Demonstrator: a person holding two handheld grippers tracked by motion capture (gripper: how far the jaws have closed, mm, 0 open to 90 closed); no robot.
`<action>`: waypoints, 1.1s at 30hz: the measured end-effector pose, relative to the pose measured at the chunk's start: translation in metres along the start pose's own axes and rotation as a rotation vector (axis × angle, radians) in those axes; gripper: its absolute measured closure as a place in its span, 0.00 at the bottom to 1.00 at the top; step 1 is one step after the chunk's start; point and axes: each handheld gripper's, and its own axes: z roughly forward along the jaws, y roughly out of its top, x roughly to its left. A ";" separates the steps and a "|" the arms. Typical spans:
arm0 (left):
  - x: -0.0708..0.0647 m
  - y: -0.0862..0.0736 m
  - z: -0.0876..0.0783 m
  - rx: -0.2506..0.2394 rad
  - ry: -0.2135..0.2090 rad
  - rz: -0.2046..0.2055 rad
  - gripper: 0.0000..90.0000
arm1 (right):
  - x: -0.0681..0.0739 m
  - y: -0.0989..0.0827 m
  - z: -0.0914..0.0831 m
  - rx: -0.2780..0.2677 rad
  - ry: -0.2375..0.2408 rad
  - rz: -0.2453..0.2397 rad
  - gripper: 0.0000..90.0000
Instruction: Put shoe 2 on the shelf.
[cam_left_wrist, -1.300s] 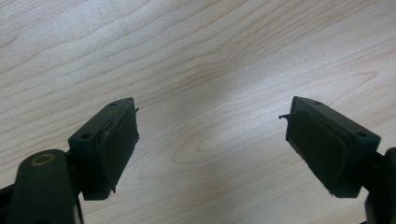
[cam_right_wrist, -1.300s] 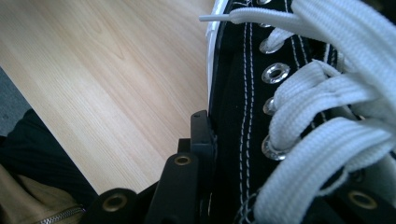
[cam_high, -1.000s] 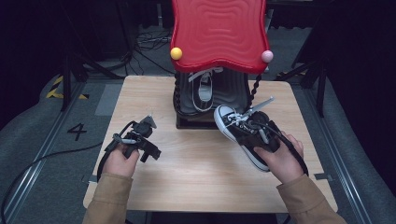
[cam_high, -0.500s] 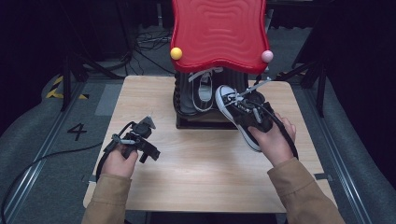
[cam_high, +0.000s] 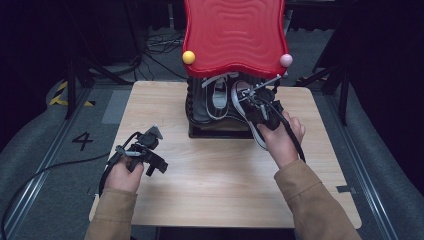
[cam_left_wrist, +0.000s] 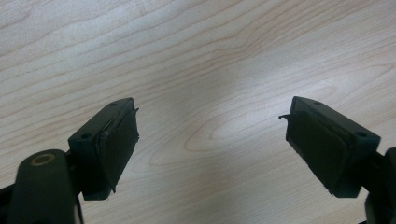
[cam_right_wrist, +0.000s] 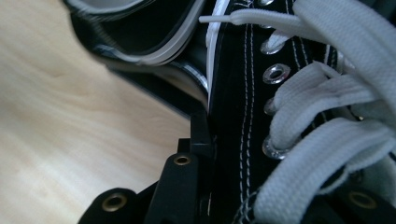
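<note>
Pale wooden table (cam_high: 215, 180) (dark room, grey floor (cam_high: 45, 150)).

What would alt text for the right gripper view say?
A black sneaker with white laces is clamped in the right gripper, close beside a second shoe on a dark rack above the wooden table.

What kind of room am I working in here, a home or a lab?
Most likely a lab or recording studio, not a home: a bare wooden table stands alone, cables trail over the dark floor behind, yellow-black hazard tape and a floor number "4" mark the floor.
</note>
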 end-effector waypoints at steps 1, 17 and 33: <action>0.001 -0.001 -0.001 0.001 0.002 0.001 0.19 | 0.000 0.003 0.005 -0.012 -0.014 0.002 0.93; 0.005 -0.007 0.000 0.011 0.003 -0.002 0.19 | 0.011 0.018 0.032 -0.027 -0.010 0.026 0.91; 0.003 -0.003 0.001 0.014 -0.002 0.012 0.19 | 0.020 0.010 0.031 -0.011 0.109 -0.006 0.67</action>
